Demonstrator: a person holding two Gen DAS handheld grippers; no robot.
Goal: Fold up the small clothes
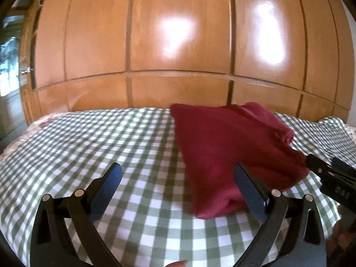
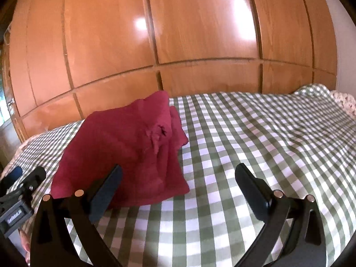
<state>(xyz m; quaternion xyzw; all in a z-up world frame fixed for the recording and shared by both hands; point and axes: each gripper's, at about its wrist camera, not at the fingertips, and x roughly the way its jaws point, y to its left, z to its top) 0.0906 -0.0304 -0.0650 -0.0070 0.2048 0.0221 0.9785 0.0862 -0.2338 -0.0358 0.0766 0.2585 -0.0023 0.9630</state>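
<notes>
A dark red garment (image 1: 233, 146) lies folded in a thick rectangle on the green-and-white checked bedcover (image 1: 100, 138). My left gripper (image 1: 178, 173) stands open just in front of the garment's near left corner, with only bedcover between its fingers. In the right wrist view the same red garment (image 2: 124, 151) lies to the left, its loose folded edges facing right. My right gripper (image 2: 178, 173) is open over bare checked cover (image 2: 255, 133), its left finger in front of the garment's near edge. Each gripper shows at the edge of the other's view. Neither holds anything.
A glossy wooden wardrobe (image 1: 178, 44) of tall panels rises right behind the bed. A floral bedspread edge (image 2: 342, 102) shows at the far right corner. Checked cover stretches to the left of the garment and to its right.
</notes>
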